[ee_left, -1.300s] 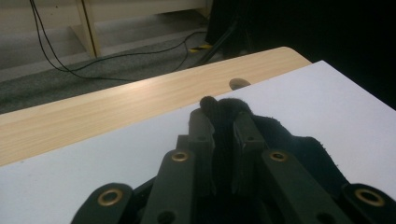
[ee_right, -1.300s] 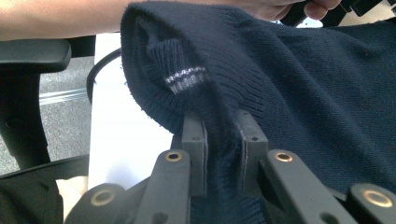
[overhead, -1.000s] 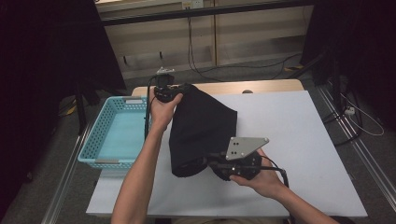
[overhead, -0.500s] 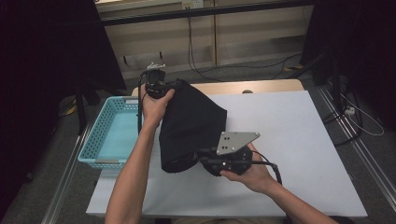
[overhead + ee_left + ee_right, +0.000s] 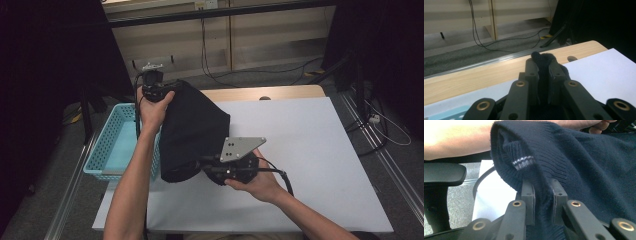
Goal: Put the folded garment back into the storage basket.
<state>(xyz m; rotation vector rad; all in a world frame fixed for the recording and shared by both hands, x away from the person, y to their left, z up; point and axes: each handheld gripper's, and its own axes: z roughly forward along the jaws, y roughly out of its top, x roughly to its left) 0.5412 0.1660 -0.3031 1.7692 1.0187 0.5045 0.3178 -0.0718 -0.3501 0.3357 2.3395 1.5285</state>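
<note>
I have the sweater [image 5: 192,132] lifted over the counter's [image 5: 310,150] left edge, beside the basket [image 5: 107,150]. My left claw [image 5: 544,67] is clamped on a fold of it near the far left corner. My right claw [image 5: 543,195] pinches its knit hem towards the near edge.

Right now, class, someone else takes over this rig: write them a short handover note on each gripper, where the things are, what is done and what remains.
Left gripper: shut on the far edge of the dark knitted sweater.
Right gripper: shut on the near edge, beside a striped cuff.
The folded sweater hangs between both, lifted over the table's left part, next to the turquoise basket.
Done: sweater folded and gripped.
Left, probably: carry it over the basket, lower it in, open both grippers.
</note>
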